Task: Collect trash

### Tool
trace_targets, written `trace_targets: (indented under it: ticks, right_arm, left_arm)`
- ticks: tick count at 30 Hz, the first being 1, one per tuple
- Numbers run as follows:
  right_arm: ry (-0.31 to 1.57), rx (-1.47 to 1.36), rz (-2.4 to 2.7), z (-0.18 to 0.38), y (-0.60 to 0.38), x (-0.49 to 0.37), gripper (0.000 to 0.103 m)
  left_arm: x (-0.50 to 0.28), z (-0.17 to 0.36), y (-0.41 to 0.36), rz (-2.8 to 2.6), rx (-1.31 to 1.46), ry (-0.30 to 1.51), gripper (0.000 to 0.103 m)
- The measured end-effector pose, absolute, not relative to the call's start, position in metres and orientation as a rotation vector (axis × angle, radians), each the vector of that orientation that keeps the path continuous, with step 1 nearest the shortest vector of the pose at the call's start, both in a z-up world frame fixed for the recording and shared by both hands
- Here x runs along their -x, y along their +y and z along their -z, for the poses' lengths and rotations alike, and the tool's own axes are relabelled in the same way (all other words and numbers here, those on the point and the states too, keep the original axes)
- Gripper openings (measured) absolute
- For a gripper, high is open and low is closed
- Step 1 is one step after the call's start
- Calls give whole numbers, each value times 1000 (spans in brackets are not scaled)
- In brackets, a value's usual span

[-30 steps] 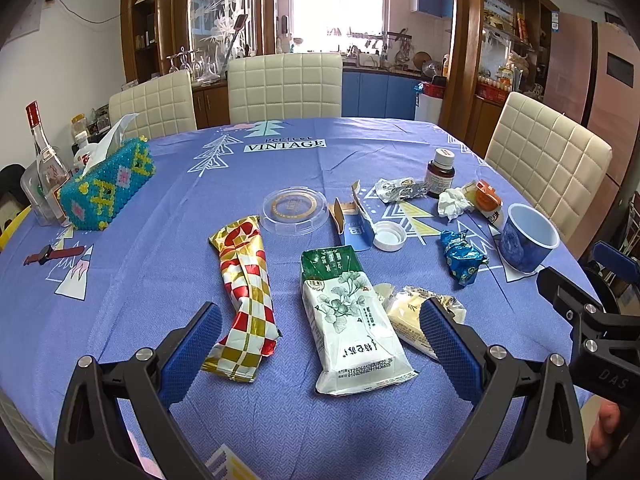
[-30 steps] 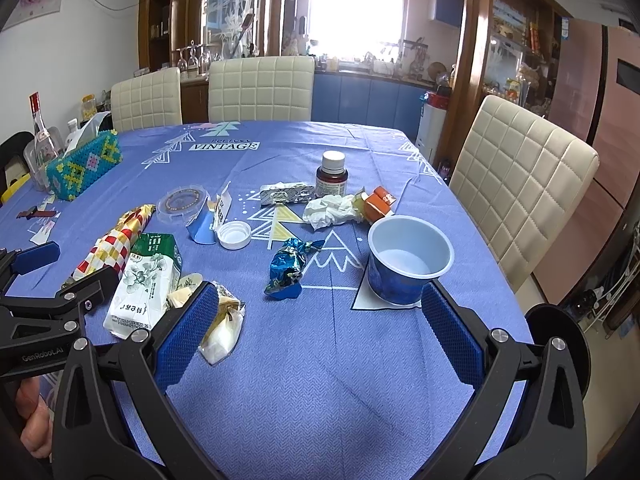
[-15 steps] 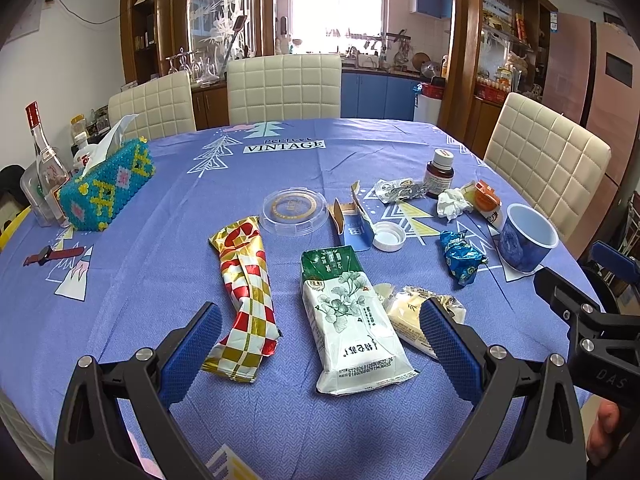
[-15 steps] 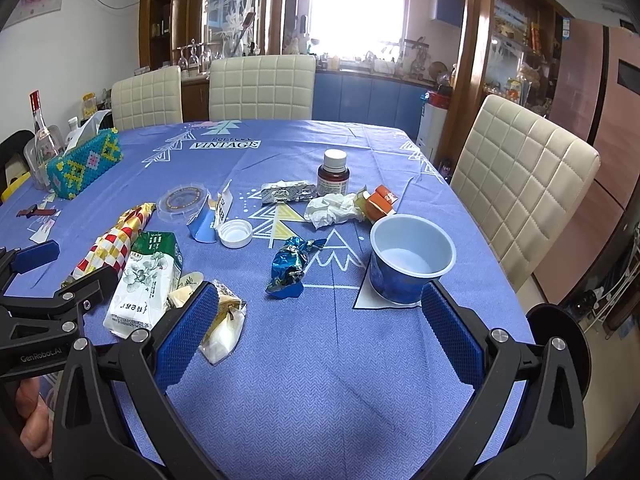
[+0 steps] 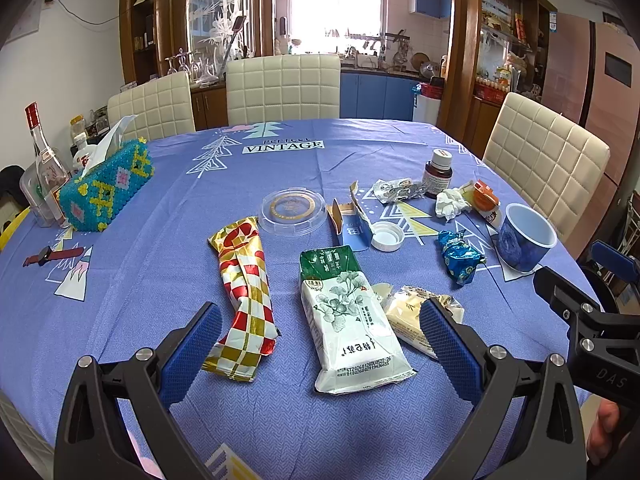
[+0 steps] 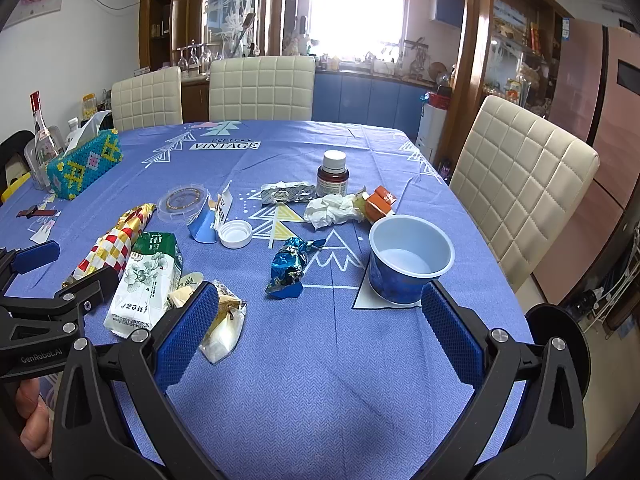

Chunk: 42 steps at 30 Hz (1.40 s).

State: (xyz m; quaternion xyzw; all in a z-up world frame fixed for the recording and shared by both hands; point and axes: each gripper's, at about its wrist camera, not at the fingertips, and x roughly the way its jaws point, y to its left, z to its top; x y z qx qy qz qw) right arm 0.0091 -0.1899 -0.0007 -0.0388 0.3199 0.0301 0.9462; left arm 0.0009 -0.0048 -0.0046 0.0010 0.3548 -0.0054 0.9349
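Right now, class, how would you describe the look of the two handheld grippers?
Both the left gripper and the right gripper have black angular frames with silver bolts and blue textured finger pads. White lettering reading GenRobot.AI marks the left one's side.

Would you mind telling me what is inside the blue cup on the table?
The blue cup stands upright and open; its white inside looks empty in the right wrist view. A white sheet lies beneath it; the part under its base is hidden.
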Motion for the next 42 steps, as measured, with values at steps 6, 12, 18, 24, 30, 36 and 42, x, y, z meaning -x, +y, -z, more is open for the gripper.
trace_targets:
  ticks: [6,12,18,24,30,36,42]
  right_arm:
    - [653,79,-62,1,-190,-9,100]
    - [641,86,-53,1,-189,-8,100]
    - [655,100,-61,2,-188,-12,100]
    - [701,103,-92,14,-186,-20,100]
    - [734,112,-106,30,-178,-24,100]
    - [744,102,-89,38,-181,-30,100]
    - [768,72,-66,44,-195,-42,100]
  left_arm:
    - [-1,5,-5,11,-3,726,97]
    - [-1,5,-5,9,-1,725,97]
    - [-2,8,0,1,17,733,97]
    - [-4,21,9,2,27,768,97]
    - [-6,31,11,33,29,802,97]
    - [-17,38,3,46,20,817,97]
    - [-35,54,-10,75,25,890,97]
